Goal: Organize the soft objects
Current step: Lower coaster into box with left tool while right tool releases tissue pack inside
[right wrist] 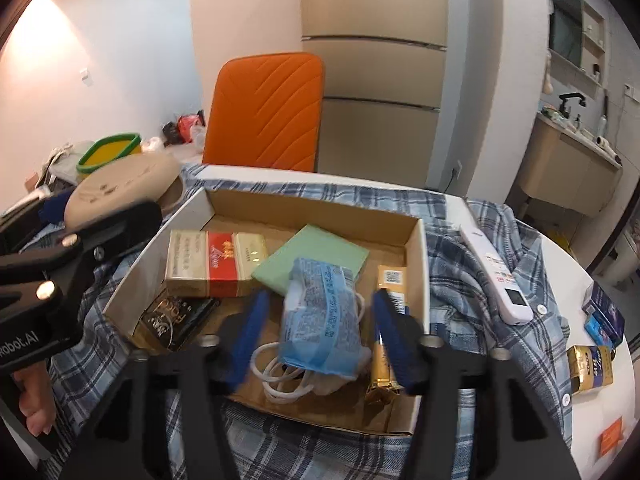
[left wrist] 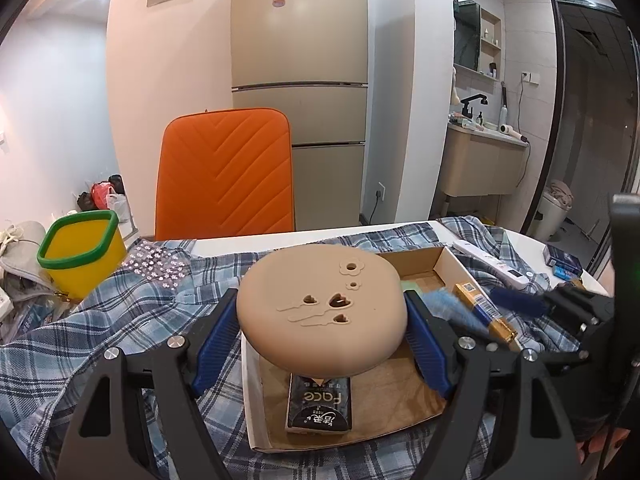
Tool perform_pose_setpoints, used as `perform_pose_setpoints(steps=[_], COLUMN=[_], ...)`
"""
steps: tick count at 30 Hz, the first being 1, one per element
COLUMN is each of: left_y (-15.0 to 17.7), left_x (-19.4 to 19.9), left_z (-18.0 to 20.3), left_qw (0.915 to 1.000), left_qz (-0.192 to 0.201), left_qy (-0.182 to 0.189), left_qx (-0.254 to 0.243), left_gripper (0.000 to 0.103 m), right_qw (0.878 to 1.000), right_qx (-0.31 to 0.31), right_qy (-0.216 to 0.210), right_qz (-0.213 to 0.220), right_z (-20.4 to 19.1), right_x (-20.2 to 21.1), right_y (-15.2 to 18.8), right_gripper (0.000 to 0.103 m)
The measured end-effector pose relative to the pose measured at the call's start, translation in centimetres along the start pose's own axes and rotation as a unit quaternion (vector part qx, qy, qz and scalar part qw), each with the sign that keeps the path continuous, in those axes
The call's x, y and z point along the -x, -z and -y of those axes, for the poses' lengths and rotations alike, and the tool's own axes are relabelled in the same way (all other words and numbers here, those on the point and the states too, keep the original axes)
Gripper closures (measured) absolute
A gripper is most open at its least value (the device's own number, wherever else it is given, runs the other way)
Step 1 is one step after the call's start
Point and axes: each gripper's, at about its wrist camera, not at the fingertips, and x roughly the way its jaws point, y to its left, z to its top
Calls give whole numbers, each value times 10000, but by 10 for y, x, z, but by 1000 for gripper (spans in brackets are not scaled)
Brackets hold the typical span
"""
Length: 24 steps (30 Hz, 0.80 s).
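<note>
In the left wrist view my left gripper (left wrist: 320,300) is shut on a round tan cushion (left wrist: 320,320), its blue pads pressing both sides. The cushion hangs over the near end of an open cardboard box (left wrist: 448,268), above a black tissue pack (left wrist: 320,408). In the right wrist view my right gripper (right wrist: 320,298) stands open inside the box (right wrist: 416,264). A blue pack of face masks (right wrist: 320,320) lies between its fingers with a small gap on each side. The cushion (right wrist: 124,188) and the left gripper show at the left edge of that view.
The box also holds a red and cream carton (right wrist: 216,264), a green pad (right wrist: 316,256) and a gold box (right wrist: 384,368). A plaid shirt (right wrist: 480,248) covers the white table, with a white remote (right wrist: 500,276) on it. Behind are an orange chair (right wrist: 264,112) and a yellow bin (left wrist: 80,256).
</note>
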Motion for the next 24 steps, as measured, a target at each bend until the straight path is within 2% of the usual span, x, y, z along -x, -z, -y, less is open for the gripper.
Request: perform_pose_setpoints(steps=[5,8,12,18,23,24], left_y=[1,4,9,17,18,18], left_x=[-2,-9,-17,-32,-31,-31], left_z=[0,-3,3,10,8,8], left_qw=[10000,9998,9994,9971,9969,9971], left_qz=[-7,-168,-267,-594,-600,-577], left_qy=[29,102,222,479,504,496], left_qx=[-2,93,-26,-62,4,24], left_gripper=[25,25,25,25,24,21], right_qw=[9994,9975,9963,9965,9963,9962], right_qx=[-142,-364,-612,-630,-692,-721], right_qy=[244,483,403,423,394,373], right_qz=[178,360,445,348,316,320], right_z=[10,22,32,34,36,37], right_x=[11,24,31,26,23,24], right_y=[-1,-2,-4,-2,-2,-2], right_gripper=[41,41,40,40,40,40])
